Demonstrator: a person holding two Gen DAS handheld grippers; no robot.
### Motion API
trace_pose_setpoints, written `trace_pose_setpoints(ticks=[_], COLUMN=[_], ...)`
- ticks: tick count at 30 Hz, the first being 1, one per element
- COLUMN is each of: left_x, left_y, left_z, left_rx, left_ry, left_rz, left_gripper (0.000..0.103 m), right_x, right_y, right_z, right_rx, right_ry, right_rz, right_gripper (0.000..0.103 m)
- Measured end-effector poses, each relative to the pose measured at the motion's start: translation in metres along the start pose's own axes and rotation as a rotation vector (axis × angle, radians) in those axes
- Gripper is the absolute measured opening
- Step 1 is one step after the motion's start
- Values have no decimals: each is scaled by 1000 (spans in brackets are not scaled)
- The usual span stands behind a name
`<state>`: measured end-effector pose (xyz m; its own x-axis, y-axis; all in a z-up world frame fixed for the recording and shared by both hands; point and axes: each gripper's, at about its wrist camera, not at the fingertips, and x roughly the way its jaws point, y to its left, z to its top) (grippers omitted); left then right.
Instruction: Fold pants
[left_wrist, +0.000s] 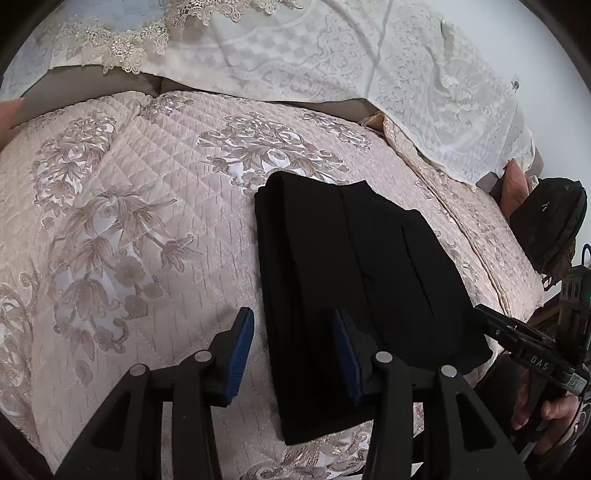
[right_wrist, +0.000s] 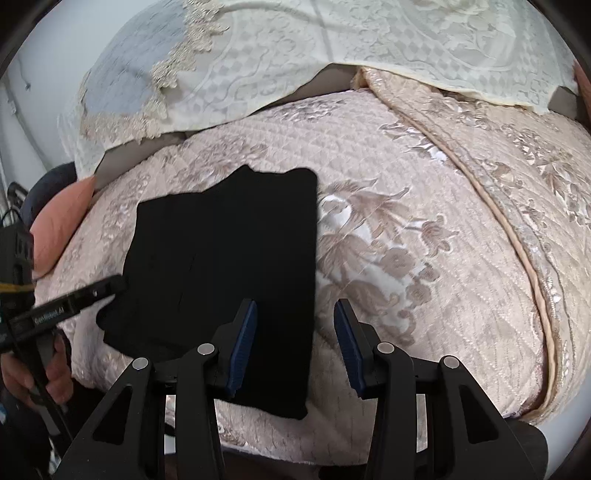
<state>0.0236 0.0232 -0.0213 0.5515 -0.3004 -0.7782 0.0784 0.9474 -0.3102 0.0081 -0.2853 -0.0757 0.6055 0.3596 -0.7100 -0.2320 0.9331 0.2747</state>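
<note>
We hold our left gripper (left_wrist: 293, 354) and right gripper (right_wrist: 295, 343) spread and empty, one over each near corner of the pants (left_wrist: 354, 280), likely ready to grab. Beyond them the pants lie folded flat on the bedspread (left_wrist: 147, 221), clear of the lace cloth (left_wrist: 332, 55) farther back.

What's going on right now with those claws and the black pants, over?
Left claw and right claw both open, holding nothing. Black pants folded flat on quilted bedspread. Nothing in the way.
</note>
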Motion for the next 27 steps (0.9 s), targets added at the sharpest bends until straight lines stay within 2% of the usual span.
trace_pose_setpoints(ticks=[10,13,15,17,18,19,22,27], left_x=[-9,3,7,5,3,2,2,3], left_y=[-25,-29,-27,-25,-24,-21,-10,-4], left_z=[6,2,-6,-14,-17,-19,-14,1], left_rx=[57,83,86,108,115,103,36,26], left_ry=[-49,-16,-5,-19,-28,-24,8,-14], left_rz=[-59,-15,8,9,21,28,-16,-20], left_gripper=[50,50,51,52,59,62,62,62], right_x=[-2,7,14,10,8,6,2,7], right_y=[14,14,16,22,24,26,16,-4], right_z=[9,7,0,-11,-14,-17,-13,1], right_rx=[-58,-84,-99,-107,-116,-128,-88,6], right_ry=[-52,-32,1,-14,-16,-19,-9,1], right_rz=[-48,-122,-133,-104,-93,-91,-40,48], right_gripper=[44,44,44,44,45,45,45,45])
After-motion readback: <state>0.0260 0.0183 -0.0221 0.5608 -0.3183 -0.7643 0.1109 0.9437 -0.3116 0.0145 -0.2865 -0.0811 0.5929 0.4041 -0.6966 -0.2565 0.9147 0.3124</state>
